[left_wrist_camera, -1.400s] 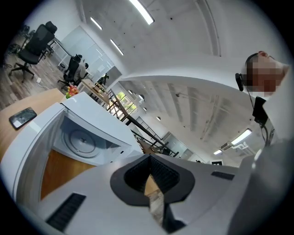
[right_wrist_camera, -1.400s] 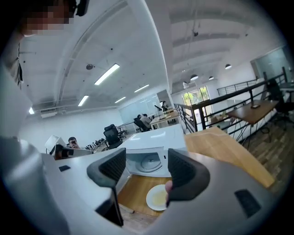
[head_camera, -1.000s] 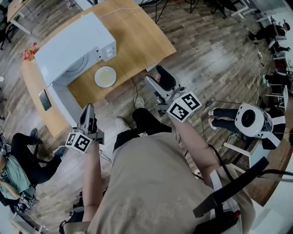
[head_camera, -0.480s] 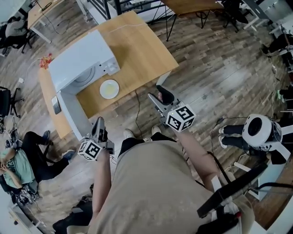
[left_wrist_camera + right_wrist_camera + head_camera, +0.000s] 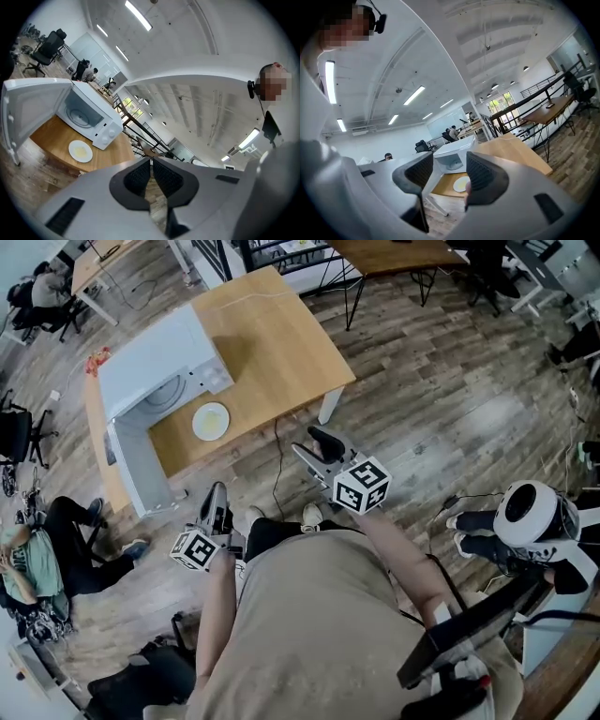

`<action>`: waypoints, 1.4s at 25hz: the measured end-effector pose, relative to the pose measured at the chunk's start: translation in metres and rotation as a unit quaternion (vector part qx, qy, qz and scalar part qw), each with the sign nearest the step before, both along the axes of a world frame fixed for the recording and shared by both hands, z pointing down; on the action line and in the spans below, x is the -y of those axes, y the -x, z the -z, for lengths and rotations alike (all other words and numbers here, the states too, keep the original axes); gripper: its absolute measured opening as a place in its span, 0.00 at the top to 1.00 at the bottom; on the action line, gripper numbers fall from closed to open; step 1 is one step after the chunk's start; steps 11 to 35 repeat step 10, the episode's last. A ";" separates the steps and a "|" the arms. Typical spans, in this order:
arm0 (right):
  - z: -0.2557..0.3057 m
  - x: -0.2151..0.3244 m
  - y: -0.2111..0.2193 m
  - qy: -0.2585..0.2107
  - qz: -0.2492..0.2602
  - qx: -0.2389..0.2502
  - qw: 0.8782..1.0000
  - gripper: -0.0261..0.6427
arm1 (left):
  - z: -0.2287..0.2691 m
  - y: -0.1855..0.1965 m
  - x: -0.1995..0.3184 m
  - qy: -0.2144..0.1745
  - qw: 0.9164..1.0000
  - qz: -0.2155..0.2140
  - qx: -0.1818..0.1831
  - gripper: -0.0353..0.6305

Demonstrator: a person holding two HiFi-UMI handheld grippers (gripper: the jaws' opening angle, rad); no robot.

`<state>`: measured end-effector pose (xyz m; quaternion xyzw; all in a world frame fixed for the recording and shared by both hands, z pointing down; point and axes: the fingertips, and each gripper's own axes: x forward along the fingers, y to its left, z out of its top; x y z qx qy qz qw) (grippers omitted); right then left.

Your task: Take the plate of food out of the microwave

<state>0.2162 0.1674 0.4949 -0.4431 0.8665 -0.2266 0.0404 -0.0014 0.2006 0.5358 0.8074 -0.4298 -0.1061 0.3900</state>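
- Wooden floor (image 5: 450, 409), filling most of the head view from twelve to four o'clock.
- Tabletop (image 5: 281, 334), light wood, at eleven o'clock in the head view, carrying the microwave and the plate.
- White microwave (image 5: 155, 362) on the tabletop's nine o'clock side, cavity open and showing its round turntable.
- Microwave door (image 5: 141, 470) swung wide, reaching out to six o'clock of the cavity, past the tabletop's edge.
- Right hand-held gripper (image 5: 314, 448) over the floor, at four o'clock of the plate and well apart from it. Open, its jaws just having been closing. Nothing gripped; in the right gripper view only the distant microwave and plate framed in the gap.
- Left hand-held gripper (image 5: 217, 493) over the floor, at six o'clock of the plate and well apart from it, pointing towards twelve o'clock. Closed, pads together at their tips and empty.
- Plate (image 5: 211, 421), white and round, flat on the tabletop outside the microwave, just beside the cavity's mouth at its five o'clock, near the open door's two o'clock side.
- Pale yellow food (image 5: 213, 420) spread across the plate's middle.
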 end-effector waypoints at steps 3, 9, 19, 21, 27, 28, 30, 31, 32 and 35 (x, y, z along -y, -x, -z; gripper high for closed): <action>0.008 -0.009 0.008 -0.006 0.026 0.013 1.000 0.61 | 0.001 -0.025 -0.013 -0.007 1.000 -0.025 -0.014 0.94; 0.021 -0.026 0.035 -0.015 0.089 0.033 0.995 0.61 | 0.024 -0.061 -0.020 -0.038 0.992 -0.086 -0.084 0.94; 0.023 -0.029 0.041 -0.015 0.101 0.036 0.994 0.61 | 0.028 -0.065 -0.019 -0.041 0.990 -0.093 -0.103 0.94; 0.023 -0.029 0.041 -0.015 0.101 0.036 0.994 0.61 | 0.028 -0.065 -0.019 -0.041 0.990 -0.093 -0.103 0.94; 0.023 -0.029 0.041 -0.015 0.101 0.036 0.994 0.61 | 0.028 -0.065 -0.019 -0.041 0.990 -0.093 -0.103 0.94; 0.023 -0.029 0.041 -0.015 0.101 0.036 0.994 0.61 | 0.028 -0.065 -0.019 -0.041 0.990 -0.093 -0.103 0.94; 0.023 -0.029 0.041 -0.015 0.101 0.036 0.994 0.61 | 0.028 -0.065 -0.019 -0.041 0.990 -0.093 -0.103 0.94; 0.023 -0.029 0.041 -0.015 0.101 0.036 0.994 0.61 | 0.028 -0.065 -0.019 -0.041 0.990 -0.093 -0.103 0.94; 0.023 -0.029 0.041 -0.015 0.101 0.036 0.994 0.61 | 0.028 -0.065 -0.019 -0.041 0.990 -0.093 -0.103 0.94; 0.023 -0.029 0.041 -0.015 0.101 0.036 0.994 0.61 | 0.028 -0.065 -0.019 -0.041 0.990 -0.093 -0.103 0.94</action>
